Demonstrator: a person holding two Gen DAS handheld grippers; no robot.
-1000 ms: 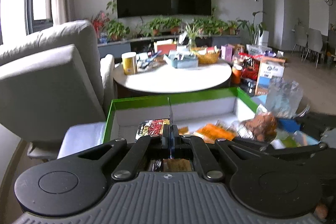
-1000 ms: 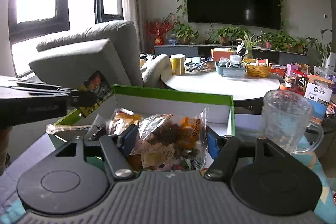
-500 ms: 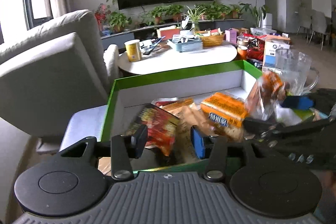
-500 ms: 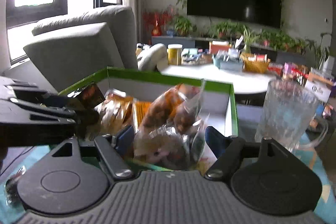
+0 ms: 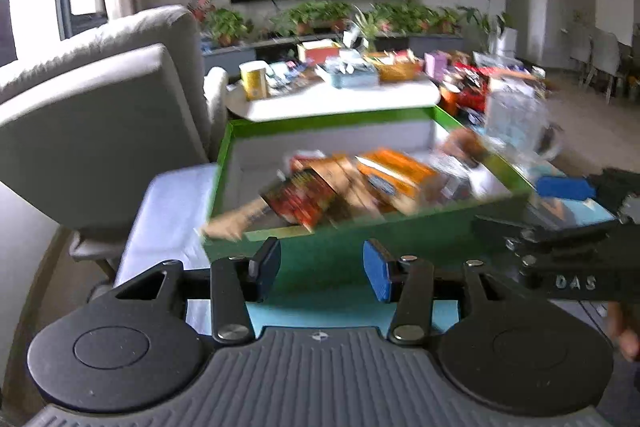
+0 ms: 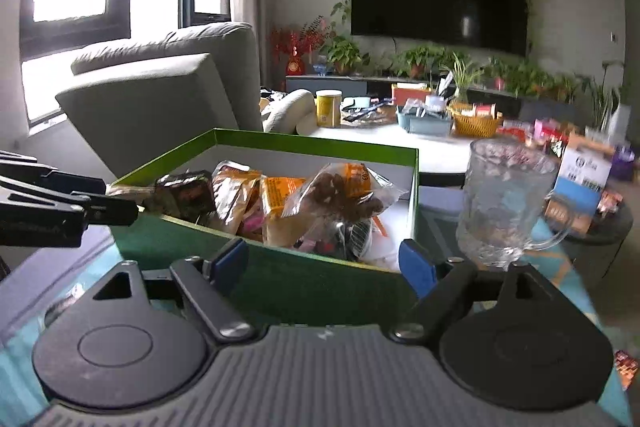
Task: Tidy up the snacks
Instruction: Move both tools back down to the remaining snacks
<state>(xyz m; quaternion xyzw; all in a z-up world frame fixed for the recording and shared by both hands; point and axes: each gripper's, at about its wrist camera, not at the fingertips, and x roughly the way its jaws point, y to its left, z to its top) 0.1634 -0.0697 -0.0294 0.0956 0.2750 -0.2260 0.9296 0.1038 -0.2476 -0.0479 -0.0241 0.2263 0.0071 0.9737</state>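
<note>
— Two grippers were both squeezing snack packets over the green box [image 6: 280, 283] a second ago, and now neither is. See it?

— Yes. The red packet [image 5: 304, 197] lies in the box's left part, tilted against the other packets, and the clear bag of brown snacks [image 6: 340, 193] rests on the pile at the right end.

— And the grippers?

— Both have just been opening, and nothing sits between their pads. The left gripper [image 5: 322, 269] is spread, back on the near side of the box, its pads level with the green front wall. The right gripper [image 6: 326, 265] is spread wider, also drawn back to the near wall, by the right corner.

— How are they held?

— Both point forward and slightly down, side by side. The glass mug [image 6: 506, 203] stands just right of the box.
</note>
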